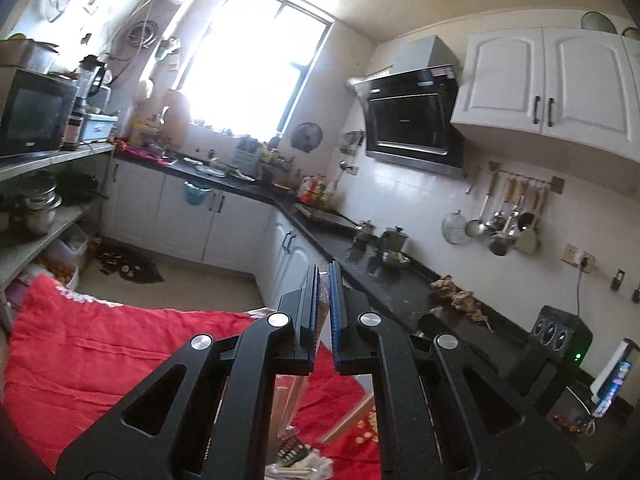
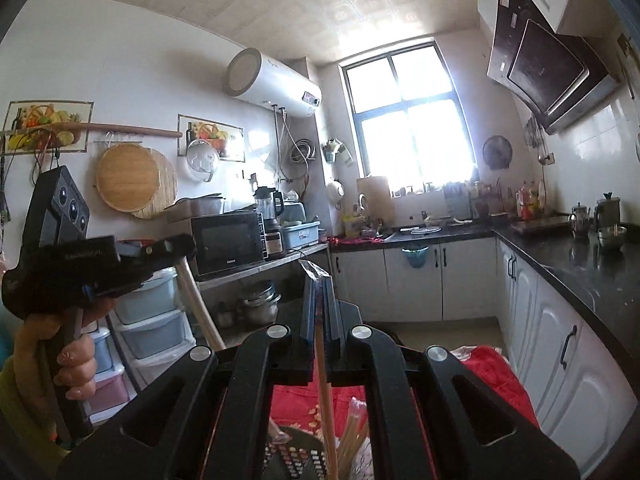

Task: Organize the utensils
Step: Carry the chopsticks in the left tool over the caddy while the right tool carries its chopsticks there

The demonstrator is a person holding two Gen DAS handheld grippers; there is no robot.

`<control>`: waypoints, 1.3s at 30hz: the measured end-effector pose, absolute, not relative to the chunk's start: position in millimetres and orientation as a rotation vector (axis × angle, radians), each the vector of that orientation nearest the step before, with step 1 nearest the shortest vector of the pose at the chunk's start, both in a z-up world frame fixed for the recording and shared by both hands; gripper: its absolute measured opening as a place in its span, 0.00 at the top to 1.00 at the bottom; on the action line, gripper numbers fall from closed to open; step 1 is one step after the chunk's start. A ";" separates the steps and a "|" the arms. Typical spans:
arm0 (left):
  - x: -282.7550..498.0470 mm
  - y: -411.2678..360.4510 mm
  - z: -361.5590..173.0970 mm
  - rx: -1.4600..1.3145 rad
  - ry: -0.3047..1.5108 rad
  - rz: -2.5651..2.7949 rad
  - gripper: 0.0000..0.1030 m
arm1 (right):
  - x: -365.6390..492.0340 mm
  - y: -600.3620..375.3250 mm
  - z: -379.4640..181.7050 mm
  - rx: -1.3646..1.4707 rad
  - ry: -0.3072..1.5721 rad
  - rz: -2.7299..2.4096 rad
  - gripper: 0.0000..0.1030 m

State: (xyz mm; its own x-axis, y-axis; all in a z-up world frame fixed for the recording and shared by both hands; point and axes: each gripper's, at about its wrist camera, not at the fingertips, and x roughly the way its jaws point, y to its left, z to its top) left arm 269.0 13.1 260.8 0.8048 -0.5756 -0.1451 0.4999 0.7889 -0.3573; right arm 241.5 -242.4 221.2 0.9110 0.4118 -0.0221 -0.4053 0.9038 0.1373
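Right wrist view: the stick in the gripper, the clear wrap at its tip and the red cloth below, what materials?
Thin tan stick in the right gripper: looks like bamboo or wood, matte, pale, uniform; likely a chopstick. Clear wrap at its tip: thin plastic film, glossy and crinkled. Red cloth below: woven fabric, matte, with soft folds; the fibre cannot be told.

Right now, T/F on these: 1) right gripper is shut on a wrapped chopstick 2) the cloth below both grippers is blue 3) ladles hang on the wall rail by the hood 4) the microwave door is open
1) True: the right gripper is shut on a wrapped chopstick.
2) False: the cloth is red.
3) True: ladles hang from the rail.
4) False: the microwave door is shut.
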 end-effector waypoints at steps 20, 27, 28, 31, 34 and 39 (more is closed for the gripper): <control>288.0 16.1 195.2 -0.261 0.315 -0.498 0.98 | 278.1 -221.4 162.0 0.128 0.097 0.404 0.96; 291.8 6.1 168.7 -0.226 0.362 -0.486 0.98 | 280.5 -217.4 146.0 0.135 0.128 0.399 0.96; 292.6 4.5 166.4 -0.222 0.368 -0.487 0.98 | 281.7 -216.9 144.7 0.137 0.133 0.399 0.96; 293.7 0.9 157.0 -0.207 0.389 -0.488 0.98 | 283.1 -214.2 138.1 0.136 0.149 0.400 0.96; 294.8 -0.9 146.5 -0.203 0.415 -0.487 0.98 | 284.3 -212.0 130.2 0.135 0.171 0.399 0.96; 295.8 -0.4 133.1 -0.202 0.453 -0.481 0.97 | 286.4 -210.7 117.5 0.149 0.220 0.384 0.95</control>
State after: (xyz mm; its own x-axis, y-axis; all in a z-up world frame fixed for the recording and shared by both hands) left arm 295.8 -0.4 133.1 0.7899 -0.4878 -0.3716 0.3999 0.8692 -0.2909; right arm 286.4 -210.7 117.5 0.9038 0.3865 -0.1840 -0.3543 0.9166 0.1850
